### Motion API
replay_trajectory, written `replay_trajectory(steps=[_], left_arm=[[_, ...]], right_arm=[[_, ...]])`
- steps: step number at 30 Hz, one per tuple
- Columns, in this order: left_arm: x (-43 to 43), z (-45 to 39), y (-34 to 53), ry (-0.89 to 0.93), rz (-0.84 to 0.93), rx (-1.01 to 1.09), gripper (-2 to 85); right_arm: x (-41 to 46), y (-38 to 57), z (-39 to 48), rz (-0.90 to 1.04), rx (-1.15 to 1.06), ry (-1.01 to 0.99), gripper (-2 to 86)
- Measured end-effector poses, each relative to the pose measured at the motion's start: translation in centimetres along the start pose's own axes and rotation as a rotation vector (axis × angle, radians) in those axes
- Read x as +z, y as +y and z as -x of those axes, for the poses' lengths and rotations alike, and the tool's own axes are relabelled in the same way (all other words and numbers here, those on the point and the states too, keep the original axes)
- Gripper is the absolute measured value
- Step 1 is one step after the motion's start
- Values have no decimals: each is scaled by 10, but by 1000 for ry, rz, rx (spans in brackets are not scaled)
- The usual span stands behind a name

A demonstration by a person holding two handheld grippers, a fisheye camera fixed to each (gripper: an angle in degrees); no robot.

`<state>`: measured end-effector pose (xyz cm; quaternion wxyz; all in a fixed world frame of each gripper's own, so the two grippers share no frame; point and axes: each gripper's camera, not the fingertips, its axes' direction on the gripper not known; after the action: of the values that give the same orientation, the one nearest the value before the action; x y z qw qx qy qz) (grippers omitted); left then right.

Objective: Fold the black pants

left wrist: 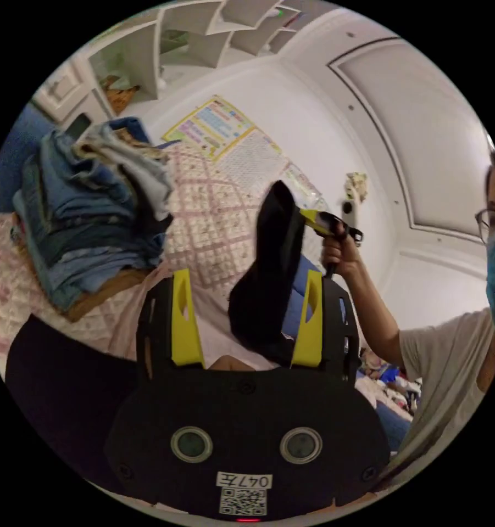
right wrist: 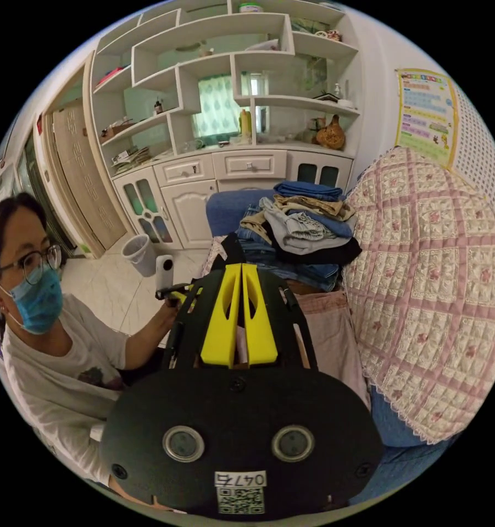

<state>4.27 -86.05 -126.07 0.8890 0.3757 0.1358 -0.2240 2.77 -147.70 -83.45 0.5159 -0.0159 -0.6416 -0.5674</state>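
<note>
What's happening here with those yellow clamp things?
A person is folding laundry with two hand-held grippers. The right gripper is pinched shut on the black pants, holding them up in the air so they dangle over the quilted sofa cover. The left gripper is open, its jaws apart beside the hanging cloth. A pile of jeans and other clothes sits on the sofa.

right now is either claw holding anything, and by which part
The right claw holds the black pants by their upper end, so they hang down. The left claw is open, holding nothing.
</note>
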Motion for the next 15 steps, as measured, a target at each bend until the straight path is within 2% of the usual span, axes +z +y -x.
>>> replay_trajectory(steps=[4,7,10,13,15], left_arm=[[27,-33,8,-87,-39,36,198],[36,-34,5,55,-89,27,111],[34,-55,-12,100,-81,142,13],[47,-61,-35,0,-1,125,-1],[79,-39,-45,-175,107,24,-4]], right_arm=[[-20,26,5,5,-12,-20,-6],[-33,47,5,8,-25,-21,-6],[-41,62,2,3,-63,51,-6],[-23,64,-2,-14,-174,173,-6],[23,59,-22,26,-218,301,-6]])
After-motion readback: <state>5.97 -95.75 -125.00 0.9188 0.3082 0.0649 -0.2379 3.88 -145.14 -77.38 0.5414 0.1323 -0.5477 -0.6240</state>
